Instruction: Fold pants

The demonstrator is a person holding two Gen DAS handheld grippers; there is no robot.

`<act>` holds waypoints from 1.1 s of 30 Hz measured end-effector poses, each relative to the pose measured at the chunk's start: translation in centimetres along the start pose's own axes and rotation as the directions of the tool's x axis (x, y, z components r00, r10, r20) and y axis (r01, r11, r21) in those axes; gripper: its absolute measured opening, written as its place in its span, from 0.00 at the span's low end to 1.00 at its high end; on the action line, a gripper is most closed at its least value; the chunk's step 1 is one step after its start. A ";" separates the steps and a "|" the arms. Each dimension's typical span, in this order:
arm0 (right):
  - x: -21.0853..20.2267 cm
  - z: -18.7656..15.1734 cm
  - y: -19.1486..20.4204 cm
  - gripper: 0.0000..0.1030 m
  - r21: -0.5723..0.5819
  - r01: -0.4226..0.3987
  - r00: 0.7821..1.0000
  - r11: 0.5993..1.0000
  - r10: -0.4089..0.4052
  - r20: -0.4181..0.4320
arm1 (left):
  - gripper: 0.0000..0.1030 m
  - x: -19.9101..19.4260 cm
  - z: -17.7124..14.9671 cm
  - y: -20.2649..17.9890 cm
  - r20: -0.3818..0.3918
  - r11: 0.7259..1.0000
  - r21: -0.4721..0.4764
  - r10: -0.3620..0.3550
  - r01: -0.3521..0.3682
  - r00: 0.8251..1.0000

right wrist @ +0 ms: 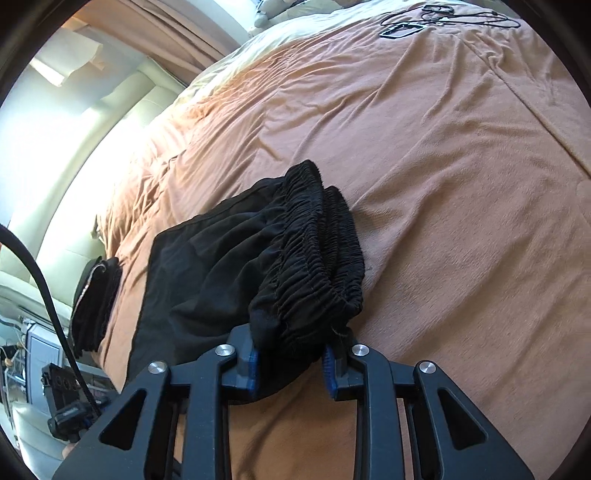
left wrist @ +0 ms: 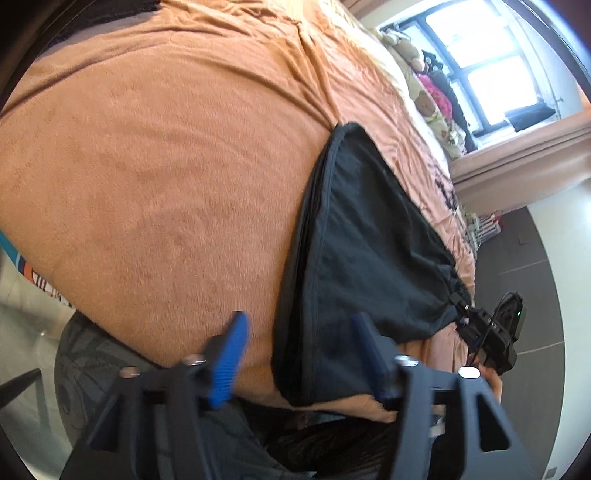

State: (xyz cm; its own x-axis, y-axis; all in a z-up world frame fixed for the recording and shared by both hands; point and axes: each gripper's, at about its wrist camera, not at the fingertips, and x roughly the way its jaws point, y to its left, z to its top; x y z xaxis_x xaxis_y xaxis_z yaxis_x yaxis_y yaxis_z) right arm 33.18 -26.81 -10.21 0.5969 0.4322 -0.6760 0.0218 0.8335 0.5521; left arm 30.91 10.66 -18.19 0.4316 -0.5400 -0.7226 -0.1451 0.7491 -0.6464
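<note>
The black pants (right wrist: 236, 266) lie folded on the orange-brown blanket (right wrist: 443, 184) that covers the bed, near the bed's near edge. From the right wrist view the gathered elastic waistband (right wrist: 317, 258) is bunched up in ridges at the near end, and the flatter cloth spreads away to the left of it. From the left wrist view the same pants (left wrist: 362, 240) show as a long dark wedge with stacked folded edges along its left side, narrowing toward a puckered end on the right.

The right hand-held gripper (right wrist: 290, 363) has the bunched waistband end between its blue-padded fingers (right wrist: 253, 363); the cloth fills the gap and both pads press on it, so this one is gripping the pants. In the left wrist view that same gripper (left wrist: 463, 317) sits at the puckered right end of the garment, cloth pulled into it.

The left hand-held gripper (left wrist: 299, 354) stands open, its two blue pads (left wrist: 231, 358) well apart. The near corner of the pants lies between and below them, close to the right-hand pad, but neither pad presses on it.

Further out: a second dark folded garment (right wrist: 94, 302) rests at the bed's left edge in the right wrist view. Black cables and a small dark device (right wrist: 402, 29) lie on the blanket at the far end. A bright window (left wrist: 491, 66) and stuffed toys (left wrist: 406, 51) sit beyond the bed, with dark floor tiles (left wrist: 535, 258) on the right.
</note>
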 end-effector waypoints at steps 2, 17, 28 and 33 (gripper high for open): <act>0.0 -0.2 0.1 0.38 0.009 0.011 1.000 1.000 -0.011 -0.007 | 0.62 0.3 0.2 0.3 -0.007 0.999 -0.016 -0.032 0.032 0.999; -5.2 -4.0 1.1 0.50 -0.012 0.056 0.996 0.998 -0.055 0.076 | 0.61 3.3 2.7 1.0 -0.038 0.986 -0.055 -0.161 0.159 0.986; -5.3 -5.7 6.6 0.50 -0.160 0.005 0.998 0.987 0.006 0.066 | 0.49 2.3 -0.2 2.2 -0.075 0.960 -0.121 -0.262 0.252 0.962; -3.0 -6.6 9.0 0.49 -0.221 -0.010 0.999 0.975 0.017 0.030 | 0.35 2.1 -1.9 2.8 -0.090 0.959 -0.135 -0.261 0.248 0.961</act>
State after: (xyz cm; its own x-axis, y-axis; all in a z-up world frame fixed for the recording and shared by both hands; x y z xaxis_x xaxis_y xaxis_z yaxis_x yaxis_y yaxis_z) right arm 26.32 -18.36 -6.44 0.6207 0.4355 -0.6519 -0.1619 0.8848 0.4369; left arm 29.71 10.88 -21.99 0.3721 -0.7490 -0.5482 -0.1522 0.5334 -0.8320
